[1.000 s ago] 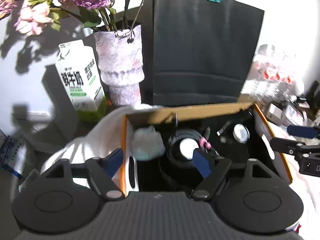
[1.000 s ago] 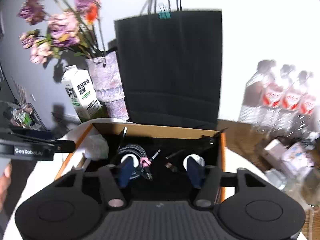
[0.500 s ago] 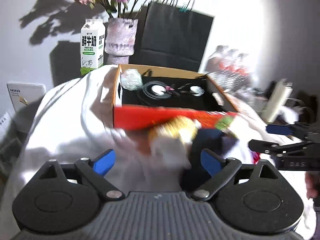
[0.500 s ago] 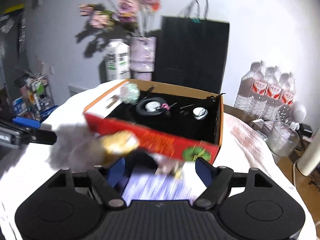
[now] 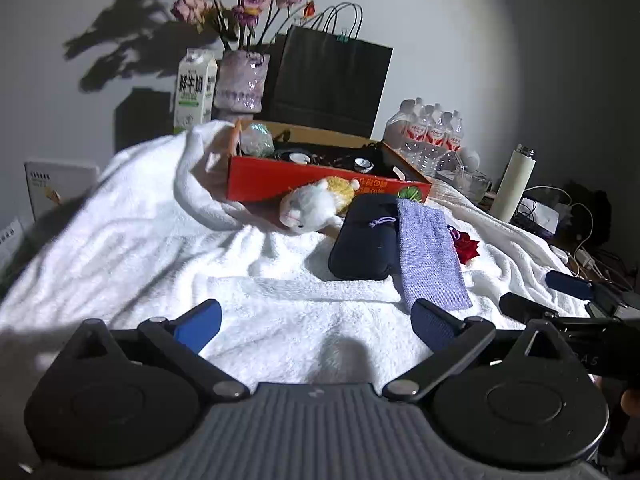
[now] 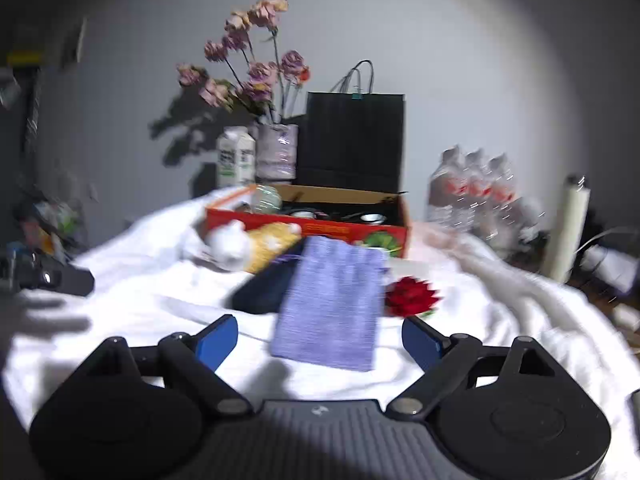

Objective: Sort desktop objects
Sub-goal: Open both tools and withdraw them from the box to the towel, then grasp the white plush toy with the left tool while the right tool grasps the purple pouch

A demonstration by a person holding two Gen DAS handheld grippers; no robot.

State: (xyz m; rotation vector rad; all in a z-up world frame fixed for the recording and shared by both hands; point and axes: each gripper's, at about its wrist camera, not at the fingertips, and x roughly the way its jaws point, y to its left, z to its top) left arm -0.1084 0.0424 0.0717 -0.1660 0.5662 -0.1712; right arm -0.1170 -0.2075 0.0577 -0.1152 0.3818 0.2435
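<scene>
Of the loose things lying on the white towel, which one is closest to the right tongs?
The lilac fabric pouch: it reaches down between the open right tongs, while the dark case, plush toy and red flower lie farther.

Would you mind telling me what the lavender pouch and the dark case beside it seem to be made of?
The lavender pouch looks like coarse woven fabric, matte: a visible weave grain, and it lies limp. The dark case seems cloth-covered and stiffer, matte navy with rounded edges holding their shape; whether its shell is rigid, I cannot tell.
</scene>
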